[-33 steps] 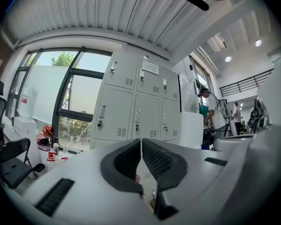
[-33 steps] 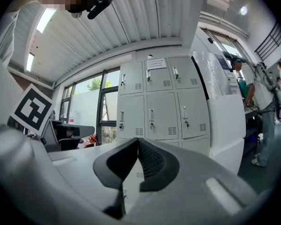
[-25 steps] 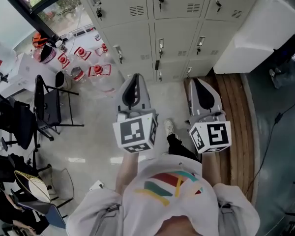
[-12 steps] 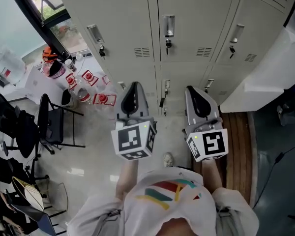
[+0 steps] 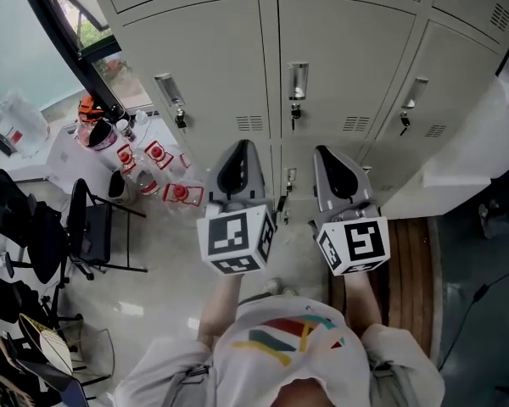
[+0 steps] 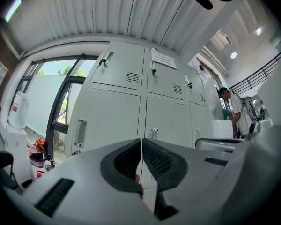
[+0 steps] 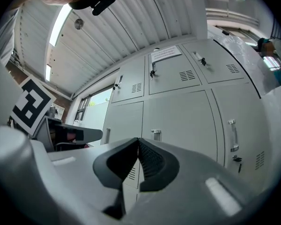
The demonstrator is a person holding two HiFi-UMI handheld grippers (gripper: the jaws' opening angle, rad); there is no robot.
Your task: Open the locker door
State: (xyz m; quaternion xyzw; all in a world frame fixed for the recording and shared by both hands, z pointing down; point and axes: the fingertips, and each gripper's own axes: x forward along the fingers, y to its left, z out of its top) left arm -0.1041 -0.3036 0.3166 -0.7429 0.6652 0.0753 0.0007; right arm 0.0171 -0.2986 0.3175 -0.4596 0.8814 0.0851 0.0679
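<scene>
Task not begun: left gripper (image 5: 241, 149) and right gripper (image 5: 325, 154), jaws pressed together and empty, face the closed locker door (image 5: 343, 53)

The pale glossy floor (image 5: 161, 257) carries grey lockers (image 5: 212, 66) along its far edge, a black chair (image 5: 89, 227) at its left edge, wooden boards (image 5: 410, 261) at its right

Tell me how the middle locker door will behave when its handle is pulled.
The middle locker door looks like thin painted sheet metal with vent slots, so it is probably stiff yet light. Its handle sits at the left edge, so it likely swings on right-side hinges. A key hangs below; the door may resist until that is turned.
</scene>
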